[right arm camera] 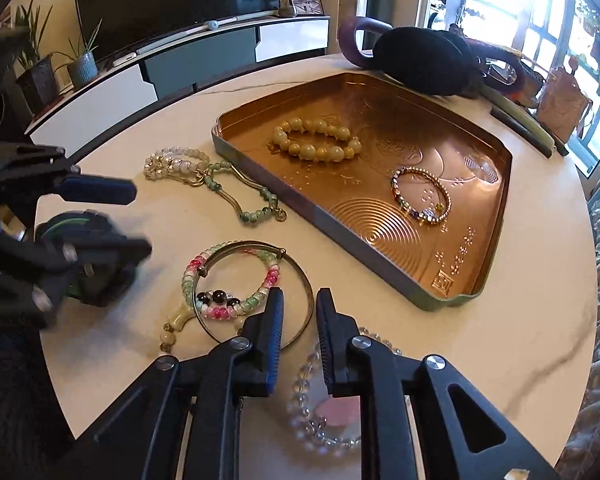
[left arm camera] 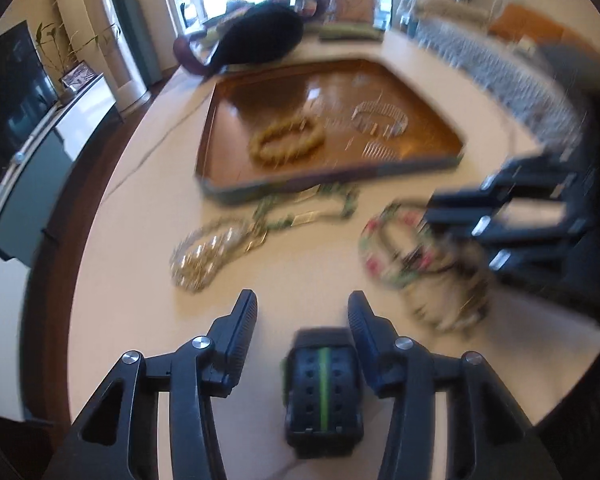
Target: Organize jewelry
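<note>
1. Your left gripper (left arm camera: 302, 312) hangs with its jaws parted and nothing pressed between the pads; a black watch with a green stripe (left arm camera: 323, 388) lies on the table (left arm camera: 148, 280) just under them. Its strap looks rubbery and grippy, so I judge it an easy pinch across the band.
2. Your right gripper (right arm camera: 300, 312) has its jaws only a narrow gap apart and holds nothing. The thin metal bangle (right arm camera: 306, 284) runs just past the tips.
3. That bangle looks stiff, light and slick. It overlaps the pink-and-green bead bracelet (right arm camera: 228, 280), so lifting one may drag the other. Take the bangle on its bare arc, away from the beads.
4. The bead bracelets are likely strung loosely and will sag; pinch across the strand, not one round bead, which can squirt out.
5. The clear bead bracelet (right arm camera: 320, 412) lies under your right gripper, partly hidden by it.
6. The white bead bracelet (right arm camera: 176, 164) and the green bead chain (right arm camera: 240, 196) lie tangled near the tray's rim (right arm camera: 312, 208).
7. The gold tray (right arm camera: 480, 248) already holds the yellow bead bracelet (right arm camera: 316, 140) and a small multicoloured one (right arm camera: 420, 196); its raised rim needs clearing.
8. Your two grippers sit near each other over the loose pieces, so mind a collision.
</note>
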Available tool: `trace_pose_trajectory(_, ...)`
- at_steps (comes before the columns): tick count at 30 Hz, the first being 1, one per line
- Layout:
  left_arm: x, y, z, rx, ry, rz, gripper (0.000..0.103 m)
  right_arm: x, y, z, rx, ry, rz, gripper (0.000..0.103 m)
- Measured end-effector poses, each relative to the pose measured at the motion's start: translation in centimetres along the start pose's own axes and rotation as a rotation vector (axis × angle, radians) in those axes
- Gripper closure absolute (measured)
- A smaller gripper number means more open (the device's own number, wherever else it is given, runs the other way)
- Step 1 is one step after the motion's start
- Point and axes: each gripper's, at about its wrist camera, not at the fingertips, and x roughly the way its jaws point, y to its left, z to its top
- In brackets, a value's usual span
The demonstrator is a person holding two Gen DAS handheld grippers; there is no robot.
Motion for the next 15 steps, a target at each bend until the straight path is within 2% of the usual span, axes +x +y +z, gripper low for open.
trace_pose_trajectory(3, 0.2, 0.2, -0.2, 0.011, 0.006, -0.002, 0.053, 0.2, -0.2, 0.3, 0.009, 0.007, -0.015, 0.099)
trace_pose_trajectory(11, -1.8, 1.3, 0.4, -0.05, -0.069, -0.08, 0.052, 0.2, -0.4, 0.8, 0.039, -0.011, -0.041, 0.101)
trace_pose_trajectory(13, -2.6, 1.7, 0.3, -0.064, -0.081, -0.089, 0.045, -0.2, -0.5, 1.0, 0.053, -0.027, -0.045, 0.101)
trace_pose_trajectory(15, -3.3, 2.1, -0.2, -0.072, -0.09, -0.089, 0.033, -0.7, -0.7, 1.1, 0.056, -0.042, -0.054, 0.101)
